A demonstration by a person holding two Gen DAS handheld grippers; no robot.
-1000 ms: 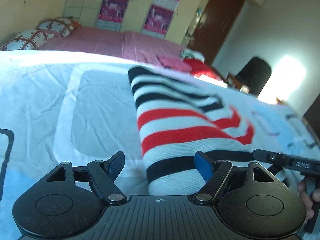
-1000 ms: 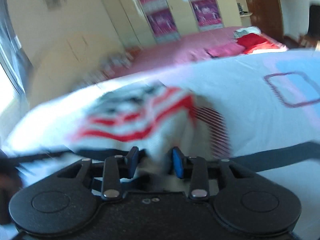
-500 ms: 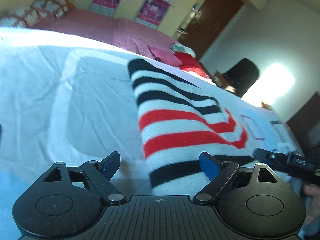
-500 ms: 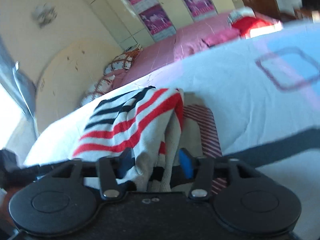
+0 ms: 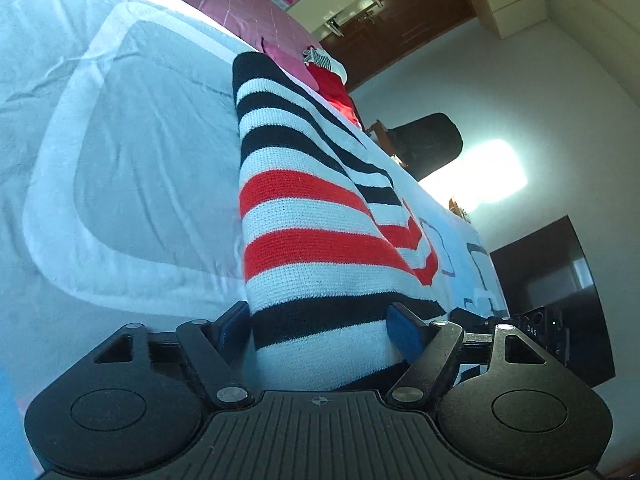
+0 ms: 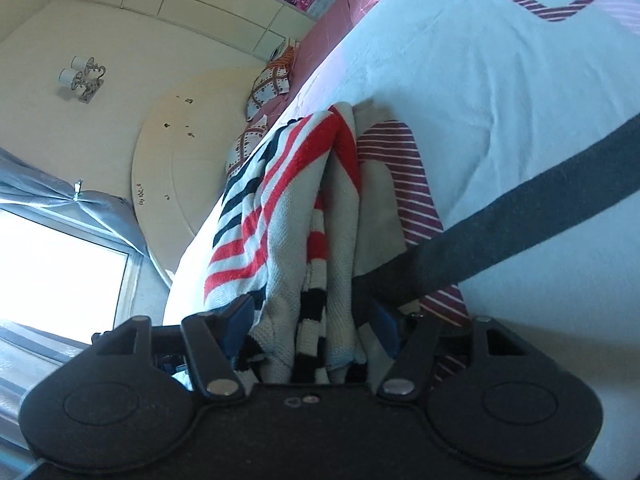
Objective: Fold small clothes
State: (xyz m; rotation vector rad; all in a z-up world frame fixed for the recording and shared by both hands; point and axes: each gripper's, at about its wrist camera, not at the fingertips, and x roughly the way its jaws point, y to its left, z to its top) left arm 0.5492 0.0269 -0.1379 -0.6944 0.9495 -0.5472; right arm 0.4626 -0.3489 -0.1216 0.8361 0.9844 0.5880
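Since a second ago we've dropped both grippers low onto the near edge of the striped sweater [image 5: 312, 216]; the motion blur is gone. Left gripper [image 5: 320, 330] fingers spread, straddling the hem without pinching. Right gripper [image 6: 310, 326] fingers partly closed around a bunched stack of layers; firm pinch — can't tell. Looks like setup for the next fold. Sweater: chunky rib knit, floppy, folded into a long band on the crinkled bed sheet [image 5: 120, 152].
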